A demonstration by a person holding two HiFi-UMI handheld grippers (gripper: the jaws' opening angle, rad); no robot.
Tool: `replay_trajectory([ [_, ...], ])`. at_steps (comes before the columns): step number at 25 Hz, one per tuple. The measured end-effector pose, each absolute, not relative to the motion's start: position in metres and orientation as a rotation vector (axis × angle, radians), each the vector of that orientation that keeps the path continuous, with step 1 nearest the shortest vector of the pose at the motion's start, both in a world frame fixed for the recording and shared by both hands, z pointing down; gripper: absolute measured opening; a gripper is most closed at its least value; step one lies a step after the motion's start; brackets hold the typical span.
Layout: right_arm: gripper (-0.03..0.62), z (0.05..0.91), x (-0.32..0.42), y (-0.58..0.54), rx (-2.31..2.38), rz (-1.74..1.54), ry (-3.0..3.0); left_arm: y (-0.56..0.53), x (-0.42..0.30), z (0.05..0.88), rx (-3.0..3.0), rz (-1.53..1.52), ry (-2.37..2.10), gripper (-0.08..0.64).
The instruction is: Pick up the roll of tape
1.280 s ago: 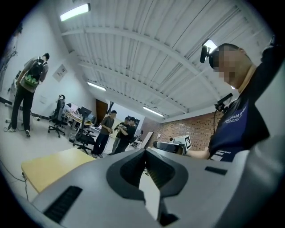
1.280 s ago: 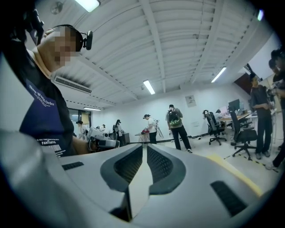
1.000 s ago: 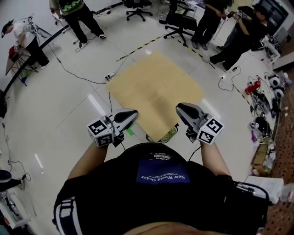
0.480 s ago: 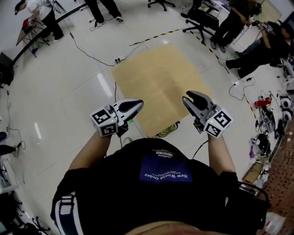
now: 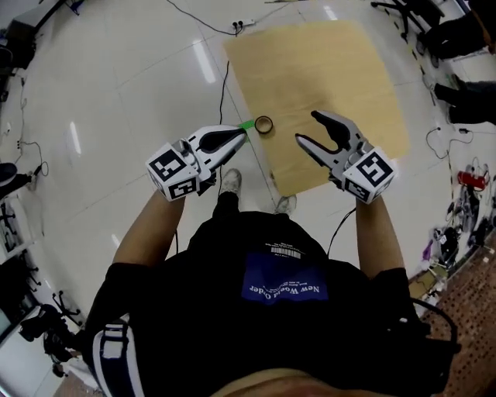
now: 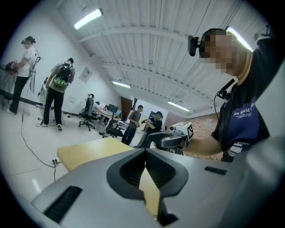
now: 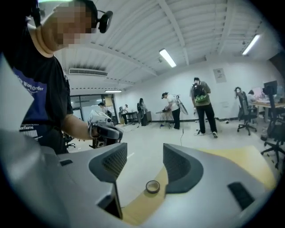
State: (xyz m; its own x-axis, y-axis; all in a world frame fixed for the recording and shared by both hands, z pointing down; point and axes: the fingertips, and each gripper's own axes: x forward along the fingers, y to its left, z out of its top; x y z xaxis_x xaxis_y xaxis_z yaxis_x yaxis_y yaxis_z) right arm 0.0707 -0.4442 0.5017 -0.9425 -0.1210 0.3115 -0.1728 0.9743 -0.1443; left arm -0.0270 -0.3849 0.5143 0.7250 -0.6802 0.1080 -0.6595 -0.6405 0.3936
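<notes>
The roll of tape (image 5: 263, 124) is a small brownish ring lying flat on a tan board (image 5: 333, 85) on the floor, near the board's left edge. My right gripper (image 5: 306, 128) hovers just right of it and above it, and its jaws are opening with nothing between them. In the right gripper view the roll of tape (image 7: 152, 186) shows through the gap of my right gripper (image 7: 144, 153), farther off on the board. My left gripper (image 5: 244, 132) is shut and empty, its tip just left of the roll. The left gripper view shows my left gripper (image 6: 144, 153) with its jaws meeting.
A green mark (image 5: 246, 125) is on the floor beside the roll. A cable and power strip (image 5: 240, 23) lie beyond the board's far left corner. My shoes (image 5: 229, 180) stand at the board's near edge. People (image 7: 202, 107) and office chairs (image 7: 245, 111) are in the background.
Both grippers have dropped and moved forward over the board's near edge. The right jaws have gone from nearly shut to wide apart. The roll of tape now shows between the grippers.
</notes>
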Motion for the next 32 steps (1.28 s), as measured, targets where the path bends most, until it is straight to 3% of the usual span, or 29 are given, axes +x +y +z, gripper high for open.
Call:
replay_trajectory([
  [4,0.282,0.576,0.029,-0.443,0.107,0.293,-2.696,-0.379,-0.058,0.555,2.472,-0.004,-1.062,0.006],
  [9,0.313,0.657,-0.002,-0.444,0.036,0.279,-2.555,-0.370,-0.081,0.607,2.376,-0.006,-1.059,0.006],
  [14,0.313,0.714,-0.018,-0.446,0.023,0.116,-2.437,-0.371,-0.090,0.655,2.350,0.003,-1.033,0.006],
  [27,0.311,0.763,-0.033,-0.443,0.061,0.135,-2.337,-0.366,-0.086,0.681,2.346,-0.044,-0.980,0.006],
  [29,0.268,0.761,-0.032,-0.440,0.067,0.105,-2.328,-0.361,-0.083,0.678,2.346,-0.044,-0.974,0.006],
  [32,0.262,0.756,-0.028,-0.437,0.068,0.084,-2.332,-0.357,-0.076,0.672,2.352,-0.050,-0.965,0.006],
])
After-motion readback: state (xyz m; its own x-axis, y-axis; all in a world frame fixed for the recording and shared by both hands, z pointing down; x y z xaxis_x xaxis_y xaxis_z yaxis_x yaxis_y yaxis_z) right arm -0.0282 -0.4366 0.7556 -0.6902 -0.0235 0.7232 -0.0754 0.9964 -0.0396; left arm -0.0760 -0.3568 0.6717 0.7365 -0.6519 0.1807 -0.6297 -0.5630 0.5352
